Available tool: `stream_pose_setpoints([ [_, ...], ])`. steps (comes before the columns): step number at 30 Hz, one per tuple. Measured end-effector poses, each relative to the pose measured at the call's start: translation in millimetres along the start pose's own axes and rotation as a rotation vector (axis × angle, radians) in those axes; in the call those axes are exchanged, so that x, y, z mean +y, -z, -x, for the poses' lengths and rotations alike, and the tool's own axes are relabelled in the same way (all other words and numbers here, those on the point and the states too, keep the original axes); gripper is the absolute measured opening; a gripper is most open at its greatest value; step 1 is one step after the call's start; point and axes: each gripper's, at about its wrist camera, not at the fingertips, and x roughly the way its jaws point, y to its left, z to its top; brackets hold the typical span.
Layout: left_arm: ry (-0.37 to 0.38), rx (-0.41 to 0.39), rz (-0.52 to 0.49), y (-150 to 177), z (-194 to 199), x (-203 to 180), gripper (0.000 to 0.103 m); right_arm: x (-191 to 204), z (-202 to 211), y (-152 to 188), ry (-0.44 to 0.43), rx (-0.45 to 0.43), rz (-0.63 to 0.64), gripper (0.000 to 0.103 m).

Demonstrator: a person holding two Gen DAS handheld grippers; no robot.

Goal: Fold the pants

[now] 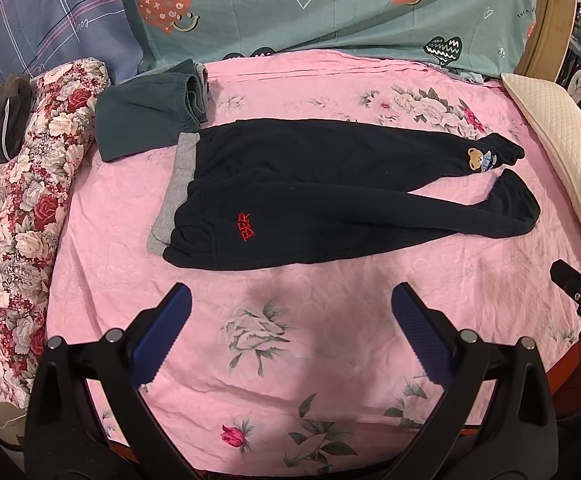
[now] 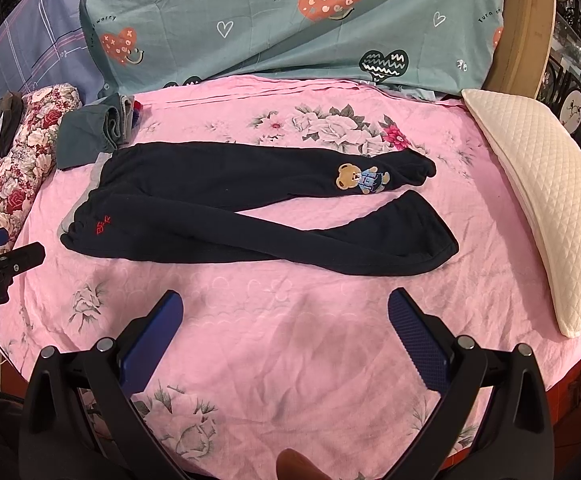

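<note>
Two grippers, left and right, gaping wide and empty above pink bedsheet; dark pants spread flat beyond, likely soft, light, floppy — best pinched at waistband corner and cuff.

L gripper: blk frame | blue ribbed fingers | silver screws | R gripper: same

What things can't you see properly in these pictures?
- Grey waistband lining: mostly tucked under the dark pants, both views.
- Folded green garment: its inner layers are hidden by its own folds.
- Dark items on the floral quilt: too small and near the left edge to identify.
- Right hand-held gripper: cut off by the left wrist view's right edge.
</note>
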Motion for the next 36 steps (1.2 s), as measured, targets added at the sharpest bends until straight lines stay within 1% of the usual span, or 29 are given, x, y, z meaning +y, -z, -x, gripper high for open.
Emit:
stream_pose_setpoints([
  [15, 0.004, 0.024, -0.007, -1, -7, 1, 0.101, -1, -4, 2, 0.001, 0.01, -0.002, 0.102],
  [18, -0.012, 0.025, -0.026, 1, -14, 7, 0.101, -2, -9, 4, 0.002, 0.022, -0.011, 0.102],
  [21, -0.04, 0.025, -0.04, 5, -31, 29, 0.101, -2, -12, 4, 0.0, 0.031, -0.015, 0.102],
  [24, -0.101, 0.045, -0.026, 10, -60, 66, 0.101, 0, -18, 7, 0.006, 0.049, -0.02, 0.102],
  [29, -0.075, 0.059, 0.021, 6, -101, 119, 0.101, 4, -31, 10, 0.011, 0.096, -0.036, 0.102],
  [31, -0.044, 0.068, 0.046, 2, -118, 137, 0.101, 8, -34, 9, 0.019, 0.105, -0.034, 0.102],
  [36, 0.002, 0.094, 0.13, -6, -151, 169, 0.101, 18, -40, 3, 0.038, 0.117, -0.04, 0.102],
])
